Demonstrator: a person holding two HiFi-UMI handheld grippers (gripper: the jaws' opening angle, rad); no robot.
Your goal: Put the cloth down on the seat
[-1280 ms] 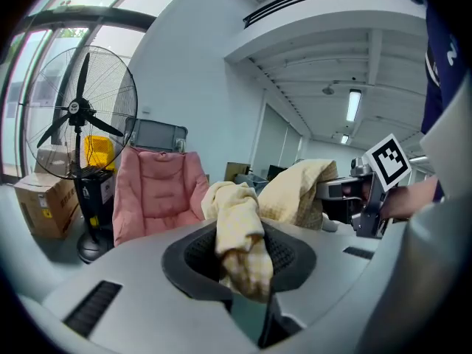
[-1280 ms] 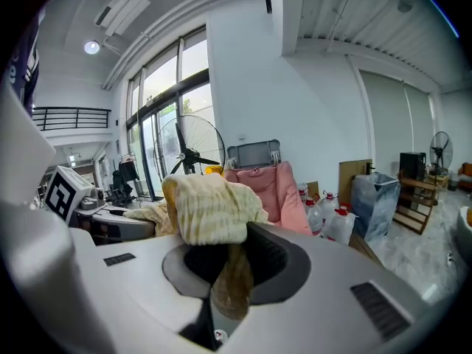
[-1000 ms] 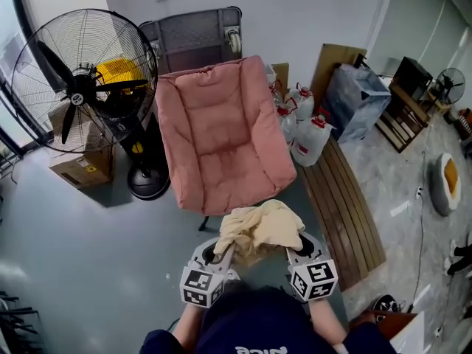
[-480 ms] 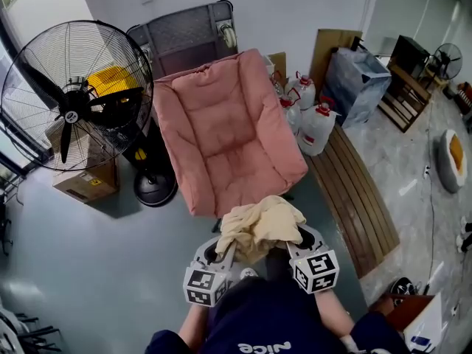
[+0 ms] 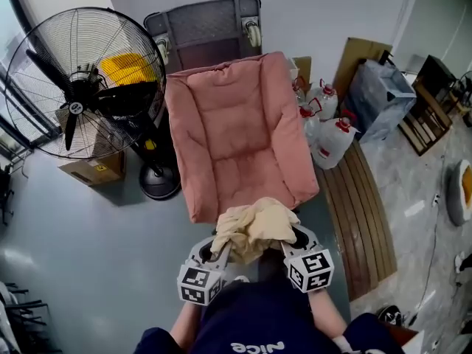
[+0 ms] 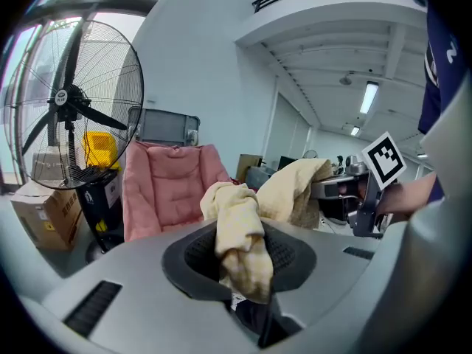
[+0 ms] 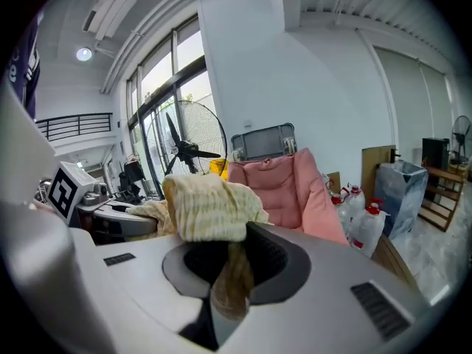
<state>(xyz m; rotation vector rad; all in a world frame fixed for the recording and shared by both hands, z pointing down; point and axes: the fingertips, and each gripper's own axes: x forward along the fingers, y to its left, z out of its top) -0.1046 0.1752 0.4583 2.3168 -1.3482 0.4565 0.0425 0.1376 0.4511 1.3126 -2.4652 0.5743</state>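
Cloth (image 5: 254, 227) pinched by both grippers, held up at the front edge of the pink chair (image 5: 236, 135).

Both of the person's forearms reach forward from the torso, close together and roughly parallel. The left gripper (image 5: 219, 248) and right gripper (image 5: 290, 240) sit side by side, marker cubes toward the person and jaws aimed at the chair. Each gripper view shows its jaws drawn nearly together on a fold of the pale yellow cloth, with a tail hanging down through the gap. The rest of the cloth is bunched in a mound between the two grippers. In the head view it overlaps the chair's front lip, while the left gripper view shows the seat cushion lying beyond it, bare. A standing fan (image 5: 81, 87) is left of the chair, and water jugs (image 5: 333, 140) are right of it.
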